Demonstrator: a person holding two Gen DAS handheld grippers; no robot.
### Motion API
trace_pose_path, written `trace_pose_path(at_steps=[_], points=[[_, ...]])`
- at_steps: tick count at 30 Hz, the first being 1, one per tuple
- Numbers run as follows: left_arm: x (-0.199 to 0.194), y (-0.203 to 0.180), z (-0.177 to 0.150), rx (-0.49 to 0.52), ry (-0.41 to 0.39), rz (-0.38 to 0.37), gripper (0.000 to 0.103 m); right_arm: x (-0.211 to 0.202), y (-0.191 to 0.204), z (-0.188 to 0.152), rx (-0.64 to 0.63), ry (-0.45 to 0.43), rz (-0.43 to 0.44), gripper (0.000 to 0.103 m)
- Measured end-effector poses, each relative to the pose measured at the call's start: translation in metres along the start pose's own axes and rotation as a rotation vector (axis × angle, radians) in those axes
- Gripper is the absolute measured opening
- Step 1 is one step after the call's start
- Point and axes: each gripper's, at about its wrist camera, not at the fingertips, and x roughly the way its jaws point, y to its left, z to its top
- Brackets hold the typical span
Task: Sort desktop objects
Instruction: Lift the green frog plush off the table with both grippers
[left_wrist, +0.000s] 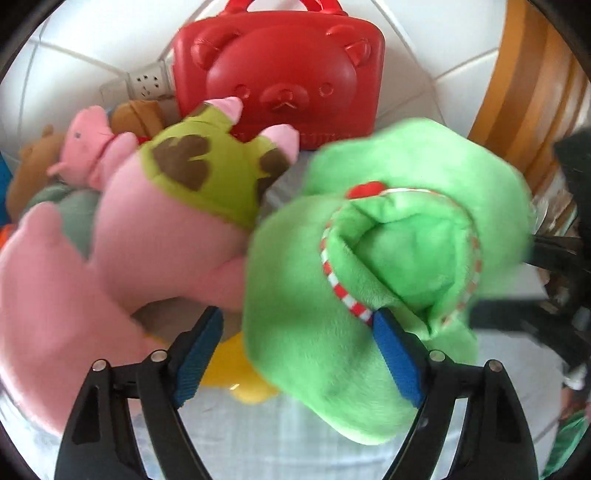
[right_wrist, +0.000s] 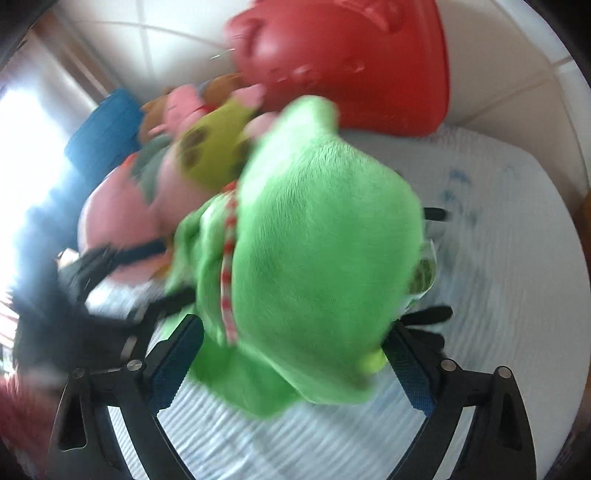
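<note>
A bright green plush toy (left_wrist: 388, 258) with a red-and-white striped band fills the right of the left wrist view and the middle of the right wrist view (right_wrist: 314, 258). My left gripper (left_wrist: 295, 332) is open; the plush lies between its blue pads and over the right pad (left_wrist: 399, 362). My right gripper (right_wrist: 291, 347) is open with its pads on either side of the plush's lower end; contact is blurred. A pink plush (left_wrist: 166, 236) with a green spotted back lies just left of it.
A red bear-face case (left_wrist: 280, 74) stands at the back against the white tiled wall. Small pink (left_wrist: 92, 144) and brown plush toys (left_wrist: 29, 170) pile at the left. A yellow toy (left_wrist: 236, 373) lies under the plushes. A blue object (right_wrist: 103, 133) sits at the far left. The surface is a white-blue cloth (right_wrist: 498, 258).
</note>
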Motion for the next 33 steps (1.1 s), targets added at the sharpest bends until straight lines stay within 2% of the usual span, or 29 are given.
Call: trace_pose_path(at_steps=[2, 4, 9, 11, 14, 19, 22, 25, 28, 29, 31, 33], points=[[-0.004, 0.002, -0.006, 0.015, 0.0, 0.017, 0.089, -0.009, 0.008, -0.016, -0.006, -0.02, -0.012, 0.097], [-0.011, 0.001, -0.003, 0.006, -0.009, 0.015, 0.089, -0.013, 0.01, -0.025, 0.01, -0.028, -0.024, 0.097], [-0.03, -0.011, -0.012, -0.017, -0.04, -0.008, 0.09, -0.015, -0.006, -0.038, 0.073, -0.04, -0.078, 0.097], [-0.03, -0.019, -0.019, -0.003, -0.036, 0.008, 0.095, -0.022, -0.015, -0.041, 0.092, -0.058, -0.103, 0.1], [-0.023, -0.027, -0.029, 0.013, -0.031, 0.026, 0.103, -0.031, -0.023, -0.038, 0.094, -0.084, -0.129, 0.103], [0.001, -0.033, -0.027, 0.019, -0.047, 0.075, 0.103, -0.036, -0.04, -0.033, 0.106, -0.105, -0.149, 0.103], [0.015, -0.037, -0.019, 0.049, -0.069, 0.085, 0.103, -0.031, -0.046, -0.024, 0.13, -0.131, -0.141, 0.103], [0.027, -0.041, -0.012, 0.081, -0.074, 0.064, 0.103, -0.026, -0.053, -0.008, 0.158, -0.165, -0.126, 0.103], [0.048, -0.041, -0.002, 0.064, -0.021, 0.005, 0.103, -0.003, -0.064, 0.007, 0.191, -0.147, -0.101, 0.103], [0.056, -0.04, 0.002, 0.052, 0.0, -0.021, 0.103, 0.007, -0.069, 0.01, 0.205, -0.136, -0.081, 0.103], [0.066, -0.039, 0.008, 0.042, 0.006, -0.057, 0.103, 0.023, -0.081, 0.013, 0.254, -0.124, 0.021, 0.103], [0.074, -0.042, 0.012, 0.058, -0.004, -0.079, 0.103, 0.031, -0.089, 0.013, 0.274, -0.127, 0.057, 0.103]])
